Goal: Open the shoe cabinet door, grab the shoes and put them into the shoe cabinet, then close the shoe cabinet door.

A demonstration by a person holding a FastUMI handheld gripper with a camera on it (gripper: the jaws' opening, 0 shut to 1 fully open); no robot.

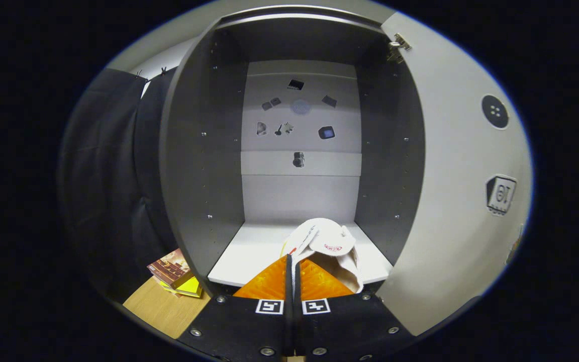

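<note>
The shoe cabinet (pixel 204 166) stands open straight ahead of the gripper (pixel 292 266), its dark side walls framing a pale back panel and a white bottom shelf (pixel 249 246). The cabinet door (pixel 455 201) is swung fully out to the right, its pale inner face turned toward the camera, with a metal hinge (pixel 398 46) showing at its upper corner where it meets the cabinet. The fingers (pixel 269 281) are drawn close together, with only a thin slit between them, and a fold of a white shoe (pixel 327 241) is pinched in that slit; both fingers press on it. The rest of the shoe bulges up just ahead of the fingertips and drapes to the right of them, over the front part of the white shelf inside the cabinet. It looks soft and slipper-like, with a small red mark on its upper surface. Whether its sole rests on the shelf or hangs just above it cannot be told. To the left of the cabinet, outside it, a few colourful boxes (pixel 174 274) sit stacked on a wooden worktop (pixel 161 306), in front of the dark cloth wall (pixel 103 176).
</note>
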